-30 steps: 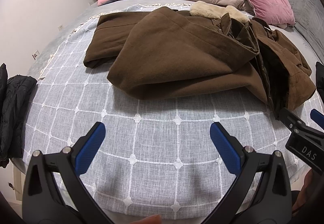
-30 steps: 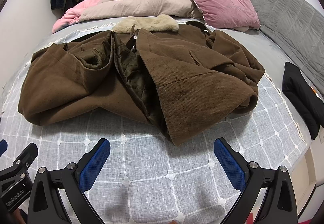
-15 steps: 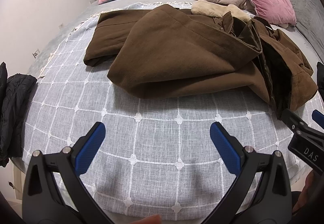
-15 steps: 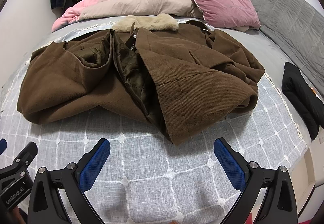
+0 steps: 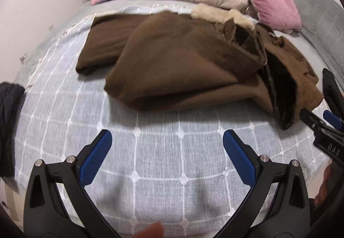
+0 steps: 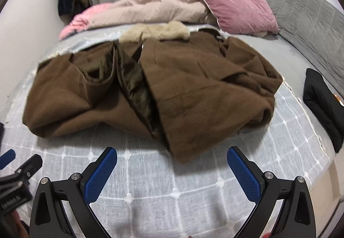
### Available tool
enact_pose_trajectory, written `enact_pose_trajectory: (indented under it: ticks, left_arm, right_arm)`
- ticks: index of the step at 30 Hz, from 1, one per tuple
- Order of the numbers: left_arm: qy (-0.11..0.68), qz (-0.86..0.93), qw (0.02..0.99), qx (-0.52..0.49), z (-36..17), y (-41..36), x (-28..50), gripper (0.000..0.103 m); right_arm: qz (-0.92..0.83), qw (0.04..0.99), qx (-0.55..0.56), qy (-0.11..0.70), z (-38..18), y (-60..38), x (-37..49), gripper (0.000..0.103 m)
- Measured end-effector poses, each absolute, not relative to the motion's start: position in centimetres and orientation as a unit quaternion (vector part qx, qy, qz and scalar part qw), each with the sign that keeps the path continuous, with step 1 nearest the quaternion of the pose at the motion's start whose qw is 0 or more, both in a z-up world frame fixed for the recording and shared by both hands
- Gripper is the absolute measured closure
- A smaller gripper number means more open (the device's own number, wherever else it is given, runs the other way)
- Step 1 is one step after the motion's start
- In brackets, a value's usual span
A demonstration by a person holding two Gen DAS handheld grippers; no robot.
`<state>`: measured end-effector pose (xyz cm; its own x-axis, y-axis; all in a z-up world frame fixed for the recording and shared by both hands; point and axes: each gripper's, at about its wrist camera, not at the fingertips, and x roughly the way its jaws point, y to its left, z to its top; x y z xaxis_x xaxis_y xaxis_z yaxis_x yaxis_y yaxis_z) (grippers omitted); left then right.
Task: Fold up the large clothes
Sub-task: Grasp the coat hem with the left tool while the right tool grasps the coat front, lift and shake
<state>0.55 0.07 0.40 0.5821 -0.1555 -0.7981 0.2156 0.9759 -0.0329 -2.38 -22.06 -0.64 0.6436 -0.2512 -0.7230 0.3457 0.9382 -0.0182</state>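
A large brown coat (image 5: pixel 182 65) with a cream fur collar (image 5: pixel 219 15) lies rumpled on the bed, its front open and dark lining showing. It also shows in the right wrist view (image 6: pixel 172 91), collar (image 6: pixel 157 30) at the far end. My left gripper (image 5: pixel 167 147) is open and empty above the white-checked bedspread (image 5: pixel 150 162), short of the coat's near hem. My right gripper (image 6: pixel 172 164) is open and empty, just short of the coat's near front corner. The right gripper also shows at the right edge of the left wrist view (image 5: pixel 322 128).
A beige and pink duvet (image 6: pixel 150 7) and a pink pillow (image 6: pixel 240 12) are heaped at the bed's far end. A black garment (image 6: pixel 322 104) lies at the right edge, another dark one (image 5: pixel 8 121) at the left edge. A grey headboard (image 6: pixel 301 7) stands right.
Both grippers have moved forward toward the coat, which now looms larger and nearer. Both stay open and empty.
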Motion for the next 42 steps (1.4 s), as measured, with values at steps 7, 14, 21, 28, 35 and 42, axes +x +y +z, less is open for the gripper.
enact_pose_trajectory:
  ticks: [7, 14, 21, 28, 35, 42]
  left_arm:
    - [0.457, -0.127, 0.880, 0.029, 2.6, 1.2, 4.2, 0.001]
    - [0.419, -0.114, 0.900, 0.024, 2.8, 2.1, 9.5, 0.001]
    - [0.411, -0.175, 0.895, -0.012, -1.5, 1.5, 13.9, 0.011]
    - [0.422, -0.229, 0.876, -0.048, -1.8, 0.4, 13.8, 0.087]
    - [0.366, -0.245, 0.896, -0.059, 2.7, 2.9, 8.8, 0.094]
    - [0.361, -0.238, 0.899, -0.062, 4.9, 7.0, 4.6, 0.094]
  right_arm:
    - [-0.168, 0.888, 0.147, 0.403, 1.4, -29.1, -2.6, 0.000]
    - [-0.116, 0.892, 0.161, 0.406, 3.2, -28.9, 0.0, 0.000]
    - [-0.127, 0.885, 0.098, 0.438, -2.4, -25.7, 4.4, 0.020]
    - [-0.163, 0.893, 0.057, 0.415, -3.6, -26.4, 6.2, 0.081]
    - [-0.161, 0.918, 0.131, 0.339, 1.4, -31.3, 0.3, 0.094]
    - [-0.208, 0.922, 0.160, 0.285, 6.6, -36.0, -7.2, 0.095]
